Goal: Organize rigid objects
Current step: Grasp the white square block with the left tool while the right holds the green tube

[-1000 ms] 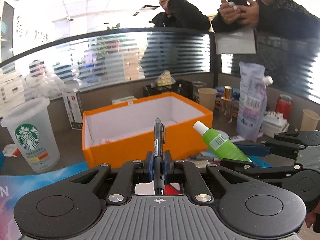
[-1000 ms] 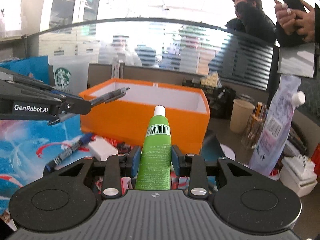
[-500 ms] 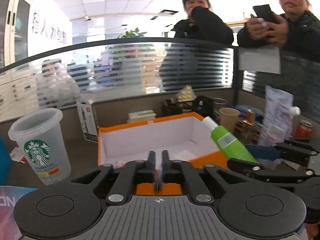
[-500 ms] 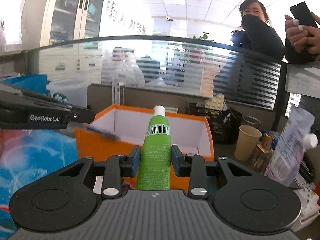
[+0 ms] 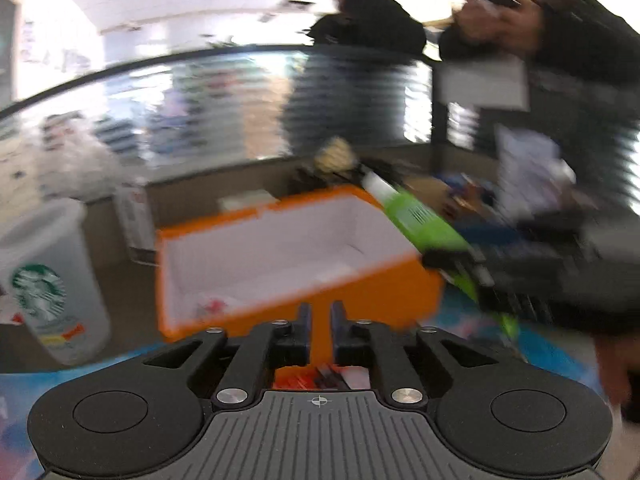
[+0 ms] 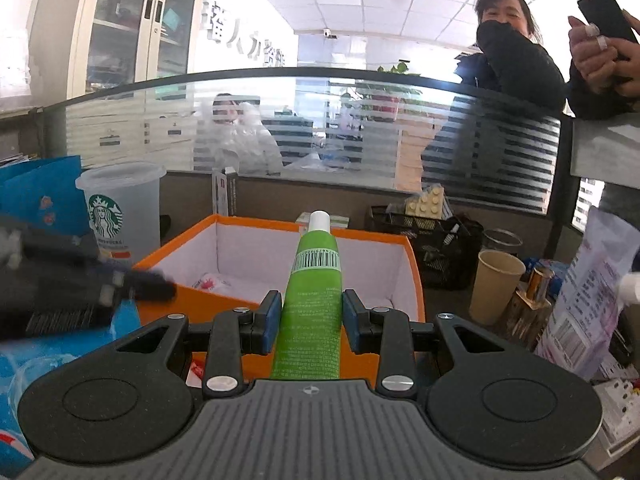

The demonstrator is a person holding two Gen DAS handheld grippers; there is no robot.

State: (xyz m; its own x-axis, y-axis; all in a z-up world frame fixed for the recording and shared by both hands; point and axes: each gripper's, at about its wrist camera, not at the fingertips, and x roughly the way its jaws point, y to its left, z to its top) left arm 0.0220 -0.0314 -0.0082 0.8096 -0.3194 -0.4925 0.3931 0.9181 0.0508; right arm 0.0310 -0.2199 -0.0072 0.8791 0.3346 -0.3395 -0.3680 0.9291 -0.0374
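A glossy green plastic tube (image 6: 312, 304) with a smooth white cap carries a printed barcode label. The orange box (image 6: 414, 280) looks like matt cardboard, lined inside with plain white paper. The right gripper (image 6: 308, 320) is matt black plastic with blue pads on its fingers (image 6: 270, 316), shiny metal screw heads and a ribbed grey deck. A frosted translucent plastic Starbucks cup (image 6: 120, 208) and a plain brown paper cup (image 6: 496, 284) stand nearby.

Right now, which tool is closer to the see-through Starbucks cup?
Left. The left tool is beside the see-through Starbucks cup, near the orange box; the right tool, gripping the green tube, is farther away.
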